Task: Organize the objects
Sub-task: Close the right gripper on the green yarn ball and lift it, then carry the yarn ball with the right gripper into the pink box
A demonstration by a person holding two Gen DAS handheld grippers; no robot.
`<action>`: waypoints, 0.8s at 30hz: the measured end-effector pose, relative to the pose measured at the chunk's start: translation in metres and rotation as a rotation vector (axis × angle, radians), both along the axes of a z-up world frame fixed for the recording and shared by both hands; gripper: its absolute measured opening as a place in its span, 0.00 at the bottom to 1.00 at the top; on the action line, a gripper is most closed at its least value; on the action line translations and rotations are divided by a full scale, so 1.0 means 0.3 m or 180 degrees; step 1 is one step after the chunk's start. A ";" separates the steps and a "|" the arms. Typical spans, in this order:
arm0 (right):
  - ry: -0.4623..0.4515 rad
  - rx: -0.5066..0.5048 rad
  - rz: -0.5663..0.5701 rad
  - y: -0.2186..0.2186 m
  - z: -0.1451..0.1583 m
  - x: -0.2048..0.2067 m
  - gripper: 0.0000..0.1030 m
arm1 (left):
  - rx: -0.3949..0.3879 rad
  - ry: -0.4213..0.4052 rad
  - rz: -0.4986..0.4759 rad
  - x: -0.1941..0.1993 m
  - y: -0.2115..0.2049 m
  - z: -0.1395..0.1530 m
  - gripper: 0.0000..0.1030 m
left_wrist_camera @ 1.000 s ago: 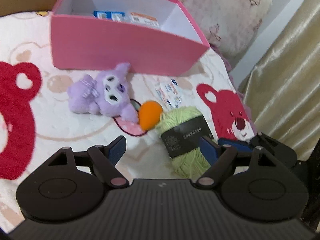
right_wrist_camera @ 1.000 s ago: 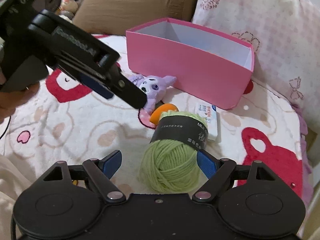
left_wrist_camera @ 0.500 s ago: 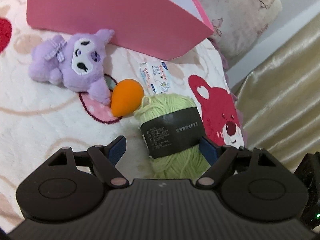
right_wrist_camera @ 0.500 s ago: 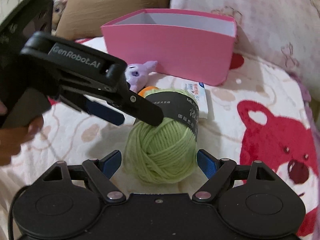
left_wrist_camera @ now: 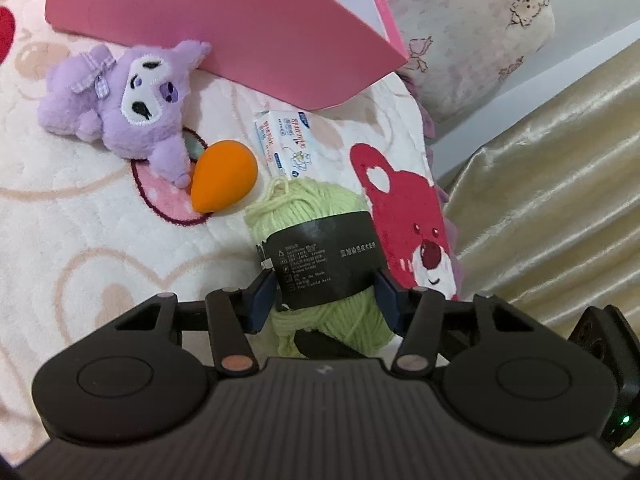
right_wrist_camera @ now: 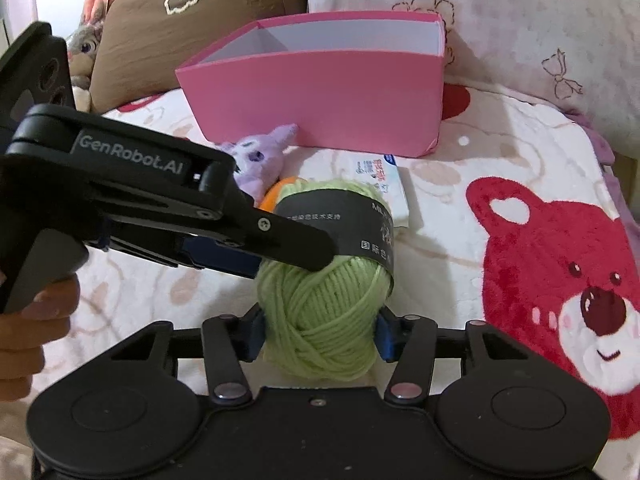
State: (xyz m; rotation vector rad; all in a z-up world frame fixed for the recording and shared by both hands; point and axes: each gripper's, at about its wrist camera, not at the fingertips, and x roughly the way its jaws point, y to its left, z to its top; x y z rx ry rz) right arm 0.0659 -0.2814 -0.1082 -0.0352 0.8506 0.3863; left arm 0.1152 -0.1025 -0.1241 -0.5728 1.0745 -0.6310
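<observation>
A home bedroom: the things lie on a bed under a plush blanket (right_wrist_camera: 500,152) printed with red bears, with a brown pillow (right_wrist_camera: 192,20) and a pink floral cushion (right_wrist_camera: 500,12) along its far edge, and a gold curtain (left_wrist_camera: 552,184) off its right edge.

green yarn (left_wrist_camera: 320,216), pink box (left_wrist_camera: 224,20), purple plush (left_wrist_camera: 132,92).

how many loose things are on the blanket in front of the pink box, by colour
green: 1, yarn ball, with both grippers' fingers closed on it
purple: 1, plush toy
orange: 1, egg-shaped sponge
white: 1, small packet
total: 4
</observation>
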 end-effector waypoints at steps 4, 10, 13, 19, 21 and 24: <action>0.0015 0.0210 -0.0078 -0.006 0.058 -0.026 0.55 | 0.0065 -0.0092 -0.0104 -0.021 0.024 0.087 0.51; -0.0185 0.0171 -0.0068 0.044 0.180 -0.076 0.55 | 0.0122 -0.0187 -0.0221 -0.045 0.063 0.233 0.51; -0.0183 0.0209 -0.0106 0.054 0.250 -0.085 0.55 | 0.0173 -0.0265 -0.0278 -0.054 0.071 0.309 0.52; -0.0075 0.0431 -0.0112 0.058 0.360 -0.069 0.55 | 0.0185 -0.0390 -0.0246 -0.065 0.103 0.417 0.52; -0.0156 0.0360 -0.0073 0.077 0.386 -0.072 0.55 | 0.0187 -0.0414 -0.0244 -0.054 0.109 0.447 0.52; -0.0253 0.0285 -0.0044 0.098 0.436 -0.055 0.55 | 0.0174 -0.0489 -0.0223 -0.035 0.120 0.500 0.52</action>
